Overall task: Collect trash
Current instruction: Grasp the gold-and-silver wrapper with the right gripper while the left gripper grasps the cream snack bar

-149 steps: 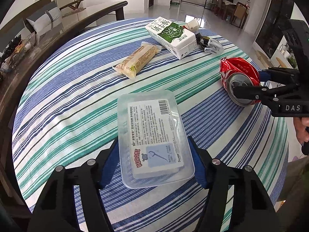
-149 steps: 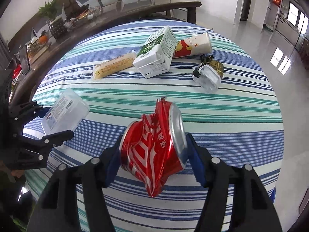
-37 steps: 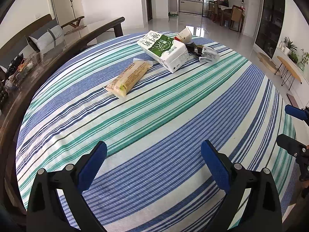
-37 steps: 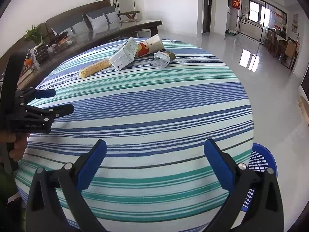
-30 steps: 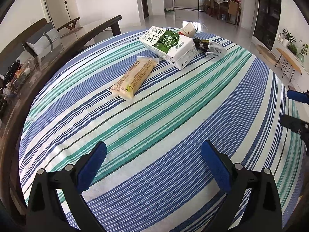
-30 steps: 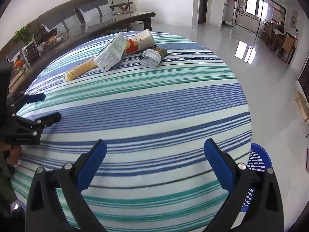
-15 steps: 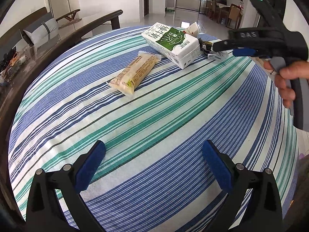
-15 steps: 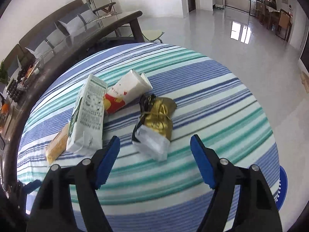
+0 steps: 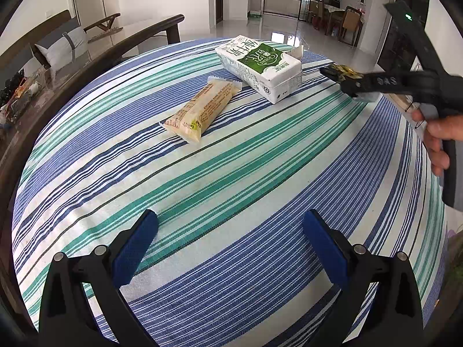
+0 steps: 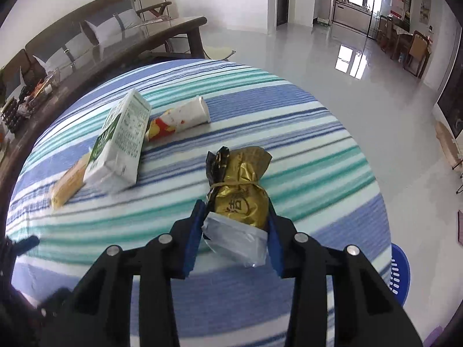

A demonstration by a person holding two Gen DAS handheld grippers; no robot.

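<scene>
My right gripper [image 10: 235, 217] is shut on a gold and silver snack bag [image 10: 240, 199] at the table's far right; it also shows in the left wrist view [image 9: 351, 82]. My left gripper [image 9: 230, 234] is open and empty above the near part of the striped tablecloth [image 9: 231, 159]. A green and white milk carton [image 9: 259, 63] and a yellow snack bar wrapper [image 9: 201, 110] lie ahead of it. In the right wrist view the carton [image 10: 118, 144], a red and white paper cup [image 10: 179, 118] and the yellow wrapper [image 10: 68, 185] lie left of the bag.
A blue plastic basket [image 10: 400, 271] stands on the floor to the right of the table. A dark wooden bench [image 9: 86, 55] with cushions curves along the table's left side. Glossy floor lies beyond the table's far edge.
My right gripper has moved in over the gold and silver bag and closed on it. My left gripper has stayed open and hardly moved.
</scene>
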